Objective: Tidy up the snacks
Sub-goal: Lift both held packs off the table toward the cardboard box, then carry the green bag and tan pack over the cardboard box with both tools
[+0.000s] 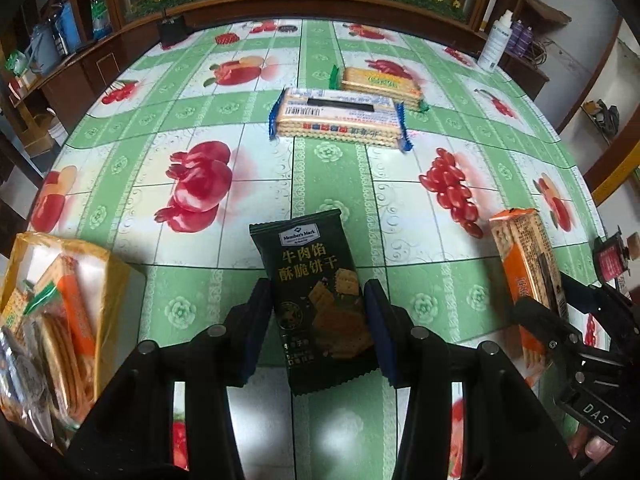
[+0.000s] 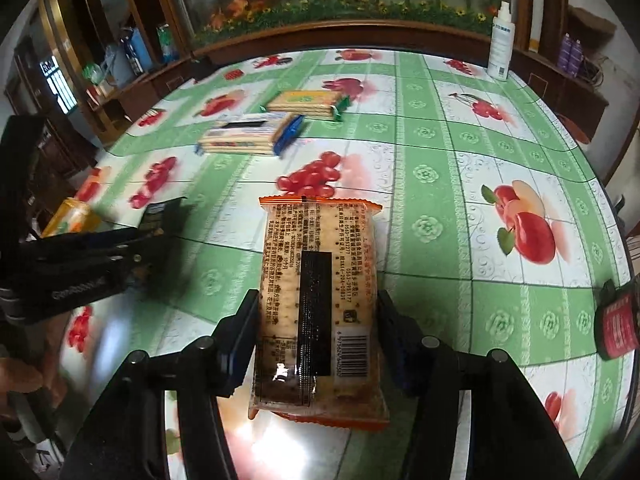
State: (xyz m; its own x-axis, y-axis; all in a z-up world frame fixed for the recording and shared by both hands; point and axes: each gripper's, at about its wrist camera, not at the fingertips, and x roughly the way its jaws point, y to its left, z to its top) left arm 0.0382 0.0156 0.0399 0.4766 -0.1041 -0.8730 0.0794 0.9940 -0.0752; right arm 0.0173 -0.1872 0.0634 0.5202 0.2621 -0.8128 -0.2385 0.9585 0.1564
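Observation:
My left gripper (image 1: 318,300) is shut on a dark green Member's Mark cracker packet (image 1: 316,292), held above the table. My right gripper (image 2: 316,312) is shut on an orange-edged clear cracker pack (image 2: 316,300); that pack also shows at the right of the left wrist view (image 1: 528,276). A yellow box (image 1: 52,312) holding several snack packs sits at the lower left of the left view. A blue-ended biscuit pack (image 1: 340,118) and a green-ended biscuit pack (image 1: 380,82) lie side by side at mid-table, also seen in the right view, blue (image 2: 248,136) and green (image 2: 306,104).
The table has a green fruit-print cloth (image 1: 320,184). A white spray bottle (image 2: 500,46) stands at the far right edge. A red and black object (image 2: 618,326) lies at the right edge. Wooden cabinets surround the table.

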